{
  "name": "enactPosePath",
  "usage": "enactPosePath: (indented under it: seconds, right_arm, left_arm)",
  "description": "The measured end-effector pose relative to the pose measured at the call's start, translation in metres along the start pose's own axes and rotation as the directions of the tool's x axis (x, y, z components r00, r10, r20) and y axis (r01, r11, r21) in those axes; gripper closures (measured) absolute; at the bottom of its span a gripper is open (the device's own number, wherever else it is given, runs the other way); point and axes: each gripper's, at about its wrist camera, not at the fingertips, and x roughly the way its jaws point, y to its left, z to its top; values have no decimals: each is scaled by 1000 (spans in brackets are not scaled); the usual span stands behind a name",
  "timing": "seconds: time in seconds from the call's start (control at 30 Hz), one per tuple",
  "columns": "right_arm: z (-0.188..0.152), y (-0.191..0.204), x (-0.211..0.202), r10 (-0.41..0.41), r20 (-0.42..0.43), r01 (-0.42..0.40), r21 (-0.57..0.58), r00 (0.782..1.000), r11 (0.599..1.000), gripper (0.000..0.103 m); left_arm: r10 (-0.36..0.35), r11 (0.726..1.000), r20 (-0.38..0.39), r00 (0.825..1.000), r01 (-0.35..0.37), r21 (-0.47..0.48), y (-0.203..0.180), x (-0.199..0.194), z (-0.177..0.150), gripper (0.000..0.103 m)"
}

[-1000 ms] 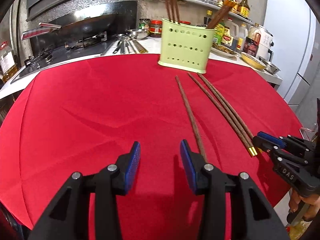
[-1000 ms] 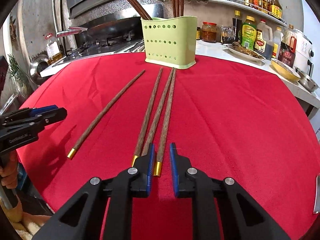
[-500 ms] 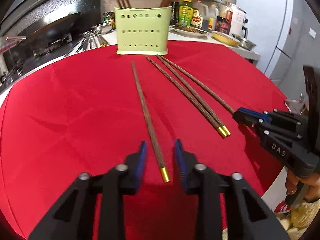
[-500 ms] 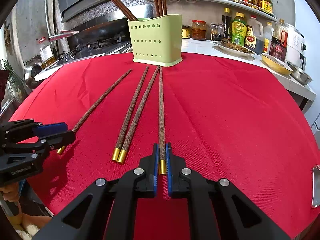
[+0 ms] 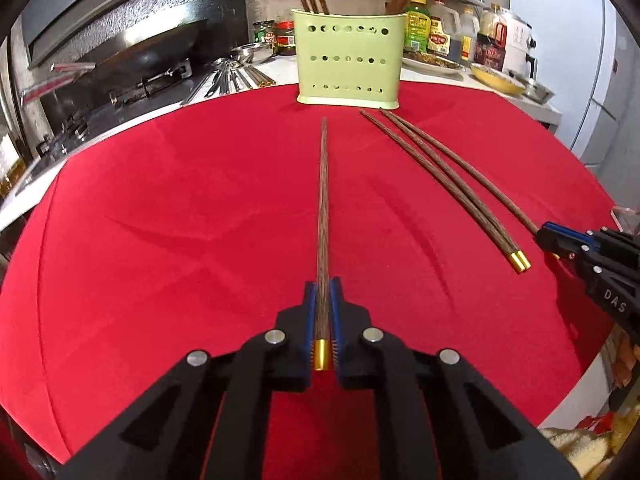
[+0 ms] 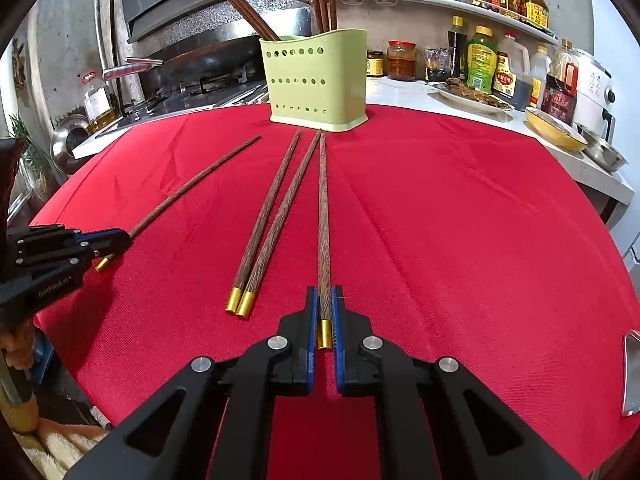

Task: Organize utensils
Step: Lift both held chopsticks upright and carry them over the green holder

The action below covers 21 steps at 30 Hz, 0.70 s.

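— Four chopsticks lie on the red cloth (image 6: 460, 240), and both tools are busy. What's the left tool (image 5: 322, 322) got?

— Its blue pads are clamped on the leftmost chopstick (image 5: 323, 216), gripping just ahead of the gold cap, with the shaft running straight forward toward the green holder (image 5: 347, 62).

— And the right tool (image 6: 325, 320)?

— Same story: pinched shut on the rightmost chopstick (image 6: 323, 220) near its gold end, tip pointing at the holder ahead.

— Room to move?

— Ahead of each tool the cloth is bare right up to the holder's base. Between the two tools lies a pair of chopsticks (image 6: 272, 220), touching side by side, gold caps toward the tools. To the right of the right tool the cloth runs wide to its edge, where the white counter (image 6: 404, 90) carries a yellow dish (image 6: 554, 128) and bottles. Left of the left tool, cloth again, then a stove with a wok (image 5: 160, 50).

— The holder itself?

— Pale green, perforated, upright at the cloth's far edge, with dark gold-capped chopsticks standing in it already.
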Motion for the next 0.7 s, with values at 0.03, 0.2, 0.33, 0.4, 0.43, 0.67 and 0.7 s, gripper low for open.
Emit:
enactPosePath:
  seconds: [0.03,0.2,0.33,0.4,0.43,0.67,0.7]
  right_arm:
    - [-1,0,0,0,2,0,1,1000,1000,95]
    - [-4,0,-4,15,9,-15,5,1000,1000,94]
    - [-8,-2,-7,8,13,-8,15,1000,1000,85]
    - [-9,-2,-8,4,17,-4,18,1000,1000,85]
    - [-9,-1,-8,0,20,0,18,1000,1000,85]
    - [-8,2,-4,5,40,-6,26,999,1000,87]
    - [-7,4,-2,0,44,-1,19,999,1000,87]
  left_arm:
    - [-9,1000,1,1000,9,-6,1,-1,-1,96]
    - [-65,998,7,998,65,-21,6,-7,-9,81]
    - [-54,998,9,998,54,9,0,-13,-18,71]
    - [-38,999,9,999,38,18,-2,-13,-18,71]
    - [-34,999,11,999,34,16,-3,-13,-17,71]
    - [18,999,28,999,-20,41,-8,-8,-14,83]
    - [25,999,32,999,-26,42,-8,-8,-14,85]
